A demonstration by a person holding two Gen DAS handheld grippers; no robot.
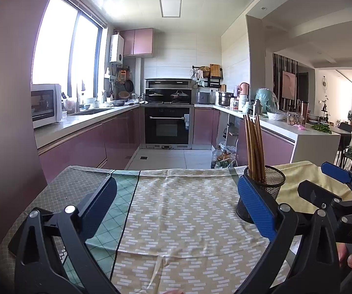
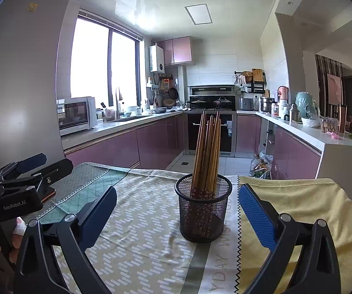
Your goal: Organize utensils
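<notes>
A black mesh holder stands upright on the patterned tablecloth, filled with several wooden chopsticks. My right gripper is open and empty, its jaws wide apart on either side of the holder and just in front of it. The holder and chopsticks also show in the left wrist view, behind the left gripper's right finger. My left gripper is open and empty above the cloth, left of the holder. The right gripper appears at the right edge there.
The left gripper shows at the left of the right wrist view. A yellow cloth covers the table's right part. The table's far edge faces a kitchen with purple cabinets and an oven.
</notes>
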